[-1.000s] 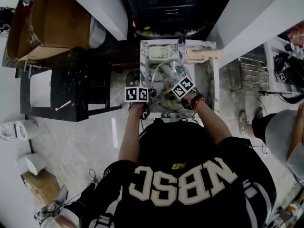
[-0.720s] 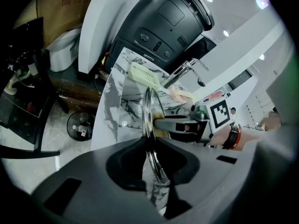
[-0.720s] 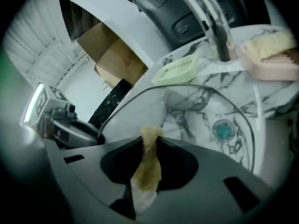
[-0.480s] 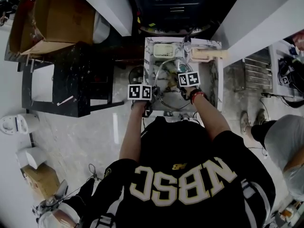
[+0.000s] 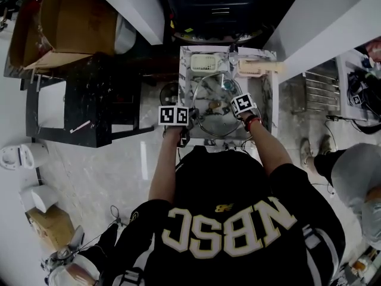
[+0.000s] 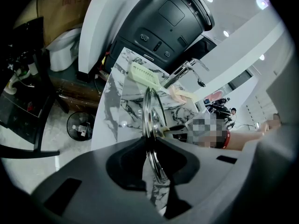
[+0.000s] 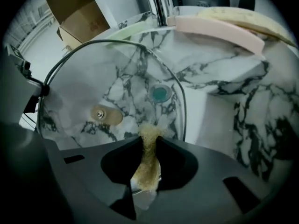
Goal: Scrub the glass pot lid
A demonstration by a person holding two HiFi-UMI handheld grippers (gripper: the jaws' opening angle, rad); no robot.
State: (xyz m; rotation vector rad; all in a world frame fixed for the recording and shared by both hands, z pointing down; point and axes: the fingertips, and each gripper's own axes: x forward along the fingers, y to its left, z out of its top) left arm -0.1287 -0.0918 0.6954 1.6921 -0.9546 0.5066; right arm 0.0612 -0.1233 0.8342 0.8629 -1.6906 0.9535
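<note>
Narrow white marble-veined bench [image 5: 269, 94] with a sunk basin, set between white walls; a large dark appliance [image 6: 173, 13] is noted behind it.

Round metal-rimmed glass pot lid [image 5: 215, 109] [image 7: 117, 87] is held over the basin, seen near-circular from above and so judged close to level. A teal drain plug [image 7: 160, 94] is seen through the glass, and a brass-coloured knob fitting [image 7: 105, 115] sits at the lid's centre. The lid's left rim is pinched by the left tongs [image 6: 150, 146], drawn down to a narrow gap with the rim edge-on between the pads. The right tongs [image 7: 148, 146] are clamped on a tan fibrous scrub pad [image 7: 145, 164], whose tip is laid against the glass close to the lid's right rim. A pale green ribbed tray [image 6: 145, 76] and a pink block [image 7: 219, 27] are kept on the back ledge by the chrome tap [image 6: 189, 69], apart from the lid.

Risks, as judged: the lid is carried by one thin rim grip only. Pressure applied on the side opposite that grip could lever it out of the left tongs, more so if wet, and it could be dropped into the basin and chipped. A pad worked this near the rim could be run off the edge.

Against the earlier frames: the right tongs have been carried from the lid's middle outward to its right side; the left tongs are hardly shifted.
</note>
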